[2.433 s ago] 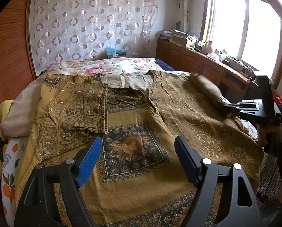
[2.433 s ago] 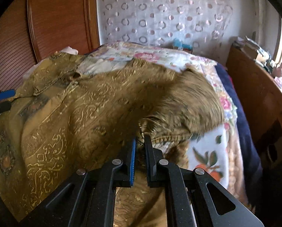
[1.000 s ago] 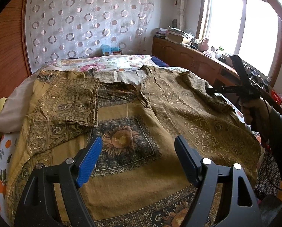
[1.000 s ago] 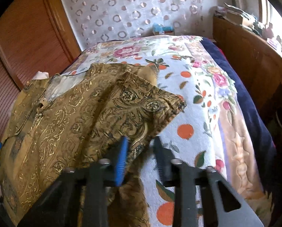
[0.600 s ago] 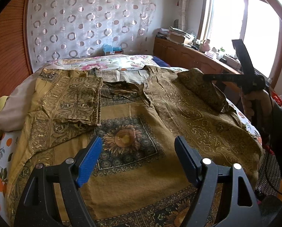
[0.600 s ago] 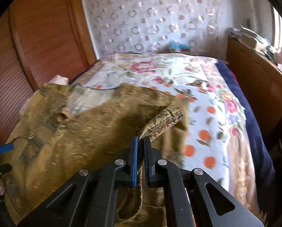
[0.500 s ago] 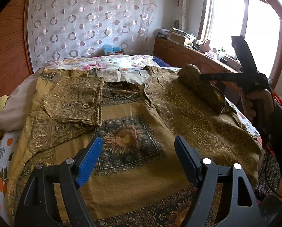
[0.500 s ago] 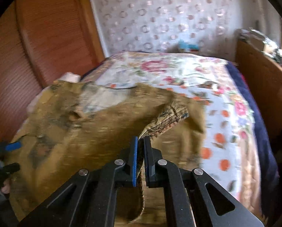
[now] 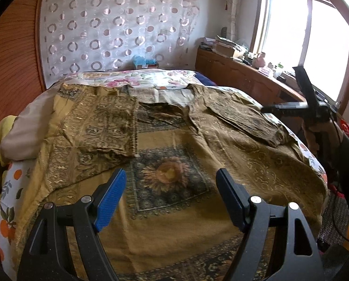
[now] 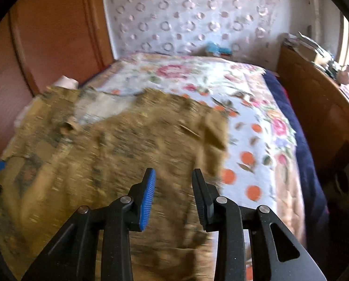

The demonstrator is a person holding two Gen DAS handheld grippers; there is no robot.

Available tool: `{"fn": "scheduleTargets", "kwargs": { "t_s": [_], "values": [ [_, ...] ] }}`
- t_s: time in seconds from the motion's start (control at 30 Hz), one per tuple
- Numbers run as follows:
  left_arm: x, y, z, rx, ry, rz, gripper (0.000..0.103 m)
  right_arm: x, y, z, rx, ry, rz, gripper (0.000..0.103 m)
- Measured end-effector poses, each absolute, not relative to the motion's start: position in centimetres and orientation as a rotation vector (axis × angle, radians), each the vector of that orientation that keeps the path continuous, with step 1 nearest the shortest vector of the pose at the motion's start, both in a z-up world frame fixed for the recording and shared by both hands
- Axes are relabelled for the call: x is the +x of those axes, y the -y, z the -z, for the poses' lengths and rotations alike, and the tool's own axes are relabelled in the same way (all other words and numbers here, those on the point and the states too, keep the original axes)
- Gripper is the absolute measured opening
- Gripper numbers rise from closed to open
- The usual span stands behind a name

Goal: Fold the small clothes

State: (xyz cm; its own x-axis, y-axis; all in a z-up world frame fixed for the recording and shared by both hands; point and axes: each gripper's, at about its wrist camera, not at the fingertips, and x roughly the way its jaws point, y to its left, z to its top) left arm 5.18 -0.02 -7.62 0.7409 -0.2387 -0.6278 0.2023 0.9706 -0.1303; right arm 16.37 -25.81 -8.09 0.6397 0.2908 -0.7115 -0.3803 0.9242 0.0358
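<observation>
garment (image 9: pixel 174 187): soft, limp, take by hem | left gripper (image 9: pixel 169 196): wide open, empty | right gripper (image 10: pixel 173 196): just opened, sleeve (image 9: pixel 244 119) released

both hand-held grippers gape; right (image 10: pixel 173 196) just opening

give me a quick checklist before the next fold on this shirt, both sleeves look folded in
1. Left sleeve folded onto the shirt body, lying flat: ok.
2. Right sleeve folded in: ok, though its lower corner is a bit rumpled.
3. Right hand-held gripper let go: ok, its jaws have just been opening and nothing is between them.
4. Left hand-held gripper open and empty above the shirt: ok.
5. Shirt body smooth: ok in the middle; cannot tell at the near hem, hidden by the gripper.
6. Right edge on the bed: not ok, it hangs over the side.
</observation>
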Motion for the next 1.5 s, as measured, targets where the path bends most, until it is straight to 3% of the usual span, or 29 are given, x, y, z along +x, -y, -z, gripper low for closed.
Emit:
{"fn": "scheduleTargets", "kwargs": {
  "t_s": [0.43,0.47,0.57,0.63,1.03,1.07,1.2,1.23,1.5],
  "values": [
    [6.5,-5.4,7.4,-0.100,-0.686,0.122,0.080,17.2,26.4,11.0,-0.182,-0.848,-0.345,0.033],
    [6.5,-5.7,7.5,-0.103,-0.685,0.115,0.080,16.9,26.3,10.9,-0.190,-0.846,-0.349,0.030],
    [6.5,-6.2,7.5,-0.108,-0.684,0.105,0.080,16.4,26.3,10.7,-0.210,-0.846,-0.376,0.009],
    [6.6,-6.3,7.4,-0.107,-0.682,0.102,0.080,16.3,26.4,10.6,-0.217,-0.843,-0.376,0.005],
    [8.4,-8.0,6.9,-0.090,-0.685,0.083,0.080,16.2,29.0,9.4,-0.137,-0.790,-0.295,0.004],
    [8.7,-8.3,6.9,-0.085,-0.686,0.082,0.080,16.3,28.8,9.3,-0.145,-0.788,-0.290,0.005],
    [10.2,-9.2,6.4,-0.059,-0.692,0.068,0.080,17.6,27.5,8.6,-0.169,-0.767,-0.262,0.044],
    [10.6,-9.4,6.3,-0.054,-0.694,0.063,0.080,18.1,27.2,8.5,-0.162,-0.761,-0.270,0.047],
    [13.8,-11.3,6.4,-0.047,-0.724,0.042,0.080,24.4,24.1,9.6,-0.157,-0.840,-0.325,0.047]
  ]
}}
